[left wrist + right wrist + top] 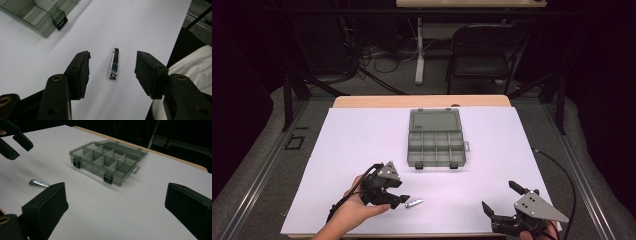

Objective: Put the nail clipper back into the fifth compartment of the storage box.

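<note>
left gripper point(112, 67) poised over the small shiny metal nail clipper point(114, 63), which lies flat on the white table sheet point(140, 22) between its two fingers.

seen along the left gripper, the clipper's long axis runs straight out ahead, parallel to the fingers point(80, 72), about midway between them and touching neither pad; the jaws stand partly apart, wider than the clipper, holding nothing. closing them would likely pinch it across its narrow width. the left gripper is much the nearer one. the right gripper point(504, 202) sits well off to the clipper's right, fingers point(47, 205) wide apart and empty. the open grey translucent plastic compartment box point(435, 145) with black latches lies well beyond the left fingertips, farther up the table.
</note>
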`<act>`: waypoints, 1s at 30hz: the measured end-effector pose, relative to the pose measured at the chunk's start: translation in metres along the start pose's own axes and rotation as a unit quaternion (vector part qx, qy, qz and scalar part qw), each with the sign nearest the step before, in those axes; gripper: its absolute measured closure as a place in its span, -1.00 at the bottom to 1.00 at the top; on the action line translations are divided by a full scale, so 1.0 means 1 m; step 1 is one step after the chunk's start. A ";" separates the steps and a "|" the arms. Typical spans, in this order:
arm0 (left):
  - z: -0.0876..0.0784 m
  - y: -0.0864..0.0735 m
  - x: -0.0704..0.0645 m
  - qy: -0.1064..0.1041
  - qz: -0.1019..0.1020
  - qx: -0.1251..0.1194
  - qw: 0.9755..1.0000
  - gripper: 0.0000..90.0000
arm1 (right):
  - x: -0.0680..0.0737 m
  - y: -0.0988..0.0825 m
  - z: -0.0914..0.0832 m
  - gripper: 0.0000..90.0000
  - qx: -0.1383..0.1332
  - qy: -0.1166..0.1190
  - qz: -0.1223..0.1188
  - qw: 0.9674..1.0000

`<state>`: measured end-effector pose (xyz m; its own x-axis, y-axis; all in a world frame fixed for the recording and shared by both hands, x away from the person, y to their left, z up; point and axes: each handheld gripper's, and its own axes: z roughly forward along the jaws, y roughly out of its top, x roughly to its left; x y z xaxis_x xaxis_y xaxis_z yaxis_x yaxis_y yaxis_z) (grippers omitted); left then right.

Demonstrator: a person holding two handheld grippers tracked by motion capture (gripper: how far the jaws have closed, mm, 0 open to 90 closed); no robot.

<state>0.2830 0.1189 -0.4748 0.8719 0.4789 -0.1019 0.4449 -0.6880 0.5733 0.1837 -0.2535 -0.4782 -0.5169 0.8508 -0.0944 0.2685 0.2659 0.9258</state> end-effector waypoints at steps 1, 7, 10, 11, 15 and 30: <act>0.002 0.000 0.000 -0.001 -0.001 0.003 1.000 0.02 | 0.000 0.000 0.000 -0.92 -0.001 -0.001 0.000 1.000; 0.012 0.001 -0.001 -0.008 0.001 0.019 1.000 0.14 | 0.000 0.000 0.000 -0.91 0.002 0.000 0.000 1.000; 0.017 0.002 -0.002 -0.008 0.009 0.034 0.999 0.19 | 0.000 0.000 0.000 -0.91 0.003 0.002 0.000 1.000; 0.019 0.002 -0.002 -0.008 0.012 0.039 0.999 0.21 | 0.000 -0.001 0.000 -0.90 0.003 0.002 0.000 1.000; 0.024 0.002 -0.003 -0.008 0.013 0.053 0.998 0.24 | 0.000 -0.001 0.001 -0.90 0.000 0.001 0.000 1.000; 0.049 0.007 -0.006 -0.011 0.022 0.126 0.992 0.43 | 0.000 -0.002 0.002 -0.89 0.004 0.001 -0.003 1.000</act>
<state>0.2908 0.0841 -0.5097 0.8951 0.4342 -0.1011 0.4401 -0.8240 0.3568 0.1845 -0.2532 -0.4806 -0.5199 0.8485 -0.0987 0.2727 0.2744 0.9222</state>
